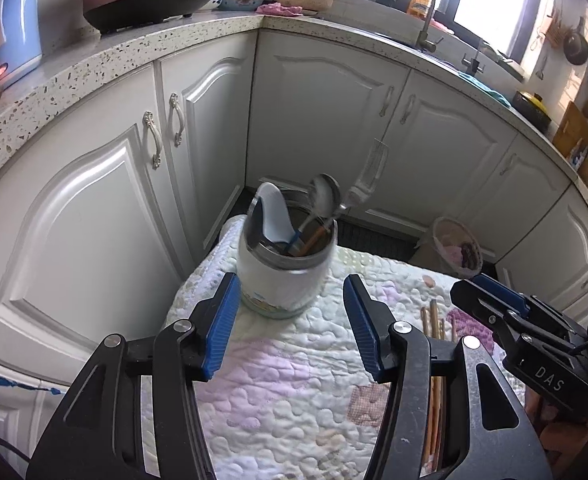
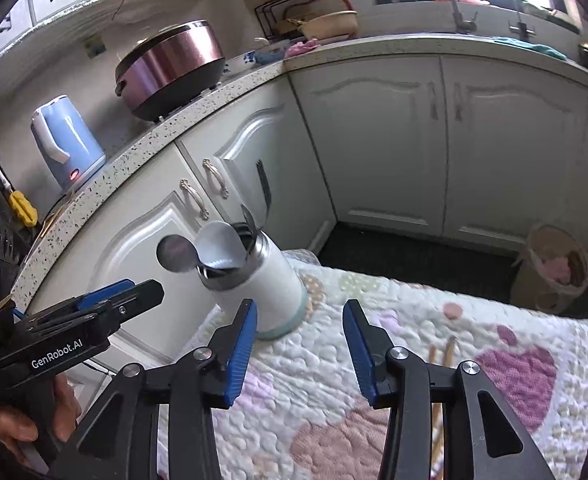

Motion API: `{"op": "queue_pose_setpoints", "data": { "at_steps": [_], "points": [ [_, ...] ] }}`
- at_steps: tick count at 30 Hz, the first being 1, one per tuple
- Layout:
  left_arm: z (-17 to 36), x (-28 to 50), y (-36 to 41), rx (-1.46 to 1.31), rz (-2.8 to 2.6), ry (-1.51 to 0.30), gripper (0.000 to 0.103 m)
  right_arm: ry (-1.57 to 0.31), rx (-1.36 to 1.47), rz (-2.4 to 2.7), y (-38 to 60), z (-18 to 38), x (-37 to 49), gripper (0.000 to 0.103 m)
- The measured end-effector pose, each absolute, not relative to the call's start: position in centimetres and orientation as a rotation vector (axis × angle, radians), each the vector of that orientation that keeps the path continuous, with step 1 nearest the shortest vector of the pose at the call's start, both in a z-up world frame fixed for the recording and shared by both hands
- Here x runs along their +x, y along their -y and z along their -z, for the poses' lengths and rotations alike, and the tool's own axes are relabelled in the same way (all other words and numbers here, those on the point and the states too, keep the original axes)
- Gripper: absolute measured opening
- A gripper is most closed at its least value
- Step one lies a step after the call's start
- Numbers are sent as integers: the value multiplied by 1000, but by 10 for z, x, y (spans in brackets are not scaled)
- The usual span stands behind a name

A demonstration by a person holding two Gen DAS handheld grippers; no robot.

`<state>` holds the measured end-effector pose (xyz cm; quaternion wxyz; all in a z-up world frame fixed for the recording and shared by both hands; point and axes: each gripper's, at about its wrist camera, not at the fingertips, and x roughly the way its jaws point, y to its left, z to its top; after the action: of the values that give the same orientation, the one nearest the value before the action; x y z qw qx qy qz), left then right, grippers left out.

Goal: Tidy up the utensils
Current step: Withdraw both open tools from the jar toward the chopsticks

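1. Left hand-held gripper [image 1: 292, 324]: blue-padded fingers spread wide, nothing between them. It sits low over the quilted cloth [image 1: 286, 380], with the white utensil holder [image 1: 286, 268] just beyond the fingertips and roughly centred in the gap; no contact visible.
2. Right hand-held gripper [image 2: 299, 344]: fingers likewise spread apart, empty. In the right wrist view the holder [image 2: 262, 284] lies ahead and slightly left, near the left fingertip; whether pad and holder touch cannot be told.
3. Each gripper shows in the other's camera: the right one at the right edge of the left wrist view [image 1: 493, 300], the left one at the left edge of the right wrist view [image 2: 126, 296], its grip held in a bare hand [image 2: 34, 420].
4. Holder: cylindrical, metal rim, pale green base, standing on the far left part of the cloth-covered tabletop. It appears tilted in the right wrist view; fisheye distortion may account for that.
5. Contents: a white spoon [image 1: 276, 216], a metal spoon [image 1: 325, 196], and a fork [image 1: 349, 200], all handles down. Motion blur obscures finer detail.
6. Wooden chopsticks [image 1: 433, 320] lie flat on the cloth right of the holder, well apart from it, partly hidden under the left gripper's right finger.
7. Background: white cabinets [image 1: 325, 120].
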<state>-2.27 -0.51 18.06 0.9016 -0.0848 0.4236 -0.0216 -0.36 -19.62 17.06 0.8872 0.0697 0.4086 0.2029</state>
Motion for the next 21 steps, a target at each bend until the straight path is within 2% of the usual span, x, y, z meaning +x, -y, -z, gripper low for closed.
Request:
{"op": "queue_pose_setpoints", "data": {
  "at_steps": [13,17,21],
  "points": [
    [-172,-48,36,-165,70,-886,53,-886,140,-342,225,-162,-41,44],
    [-169,-55,38,-173,60,-890,53,-888,132,-338,226,-162,-50,52],
    [-164,-62,40,-167,49,-896,53,-882,105,-338,223,-162,-60,53]
  ]
}}
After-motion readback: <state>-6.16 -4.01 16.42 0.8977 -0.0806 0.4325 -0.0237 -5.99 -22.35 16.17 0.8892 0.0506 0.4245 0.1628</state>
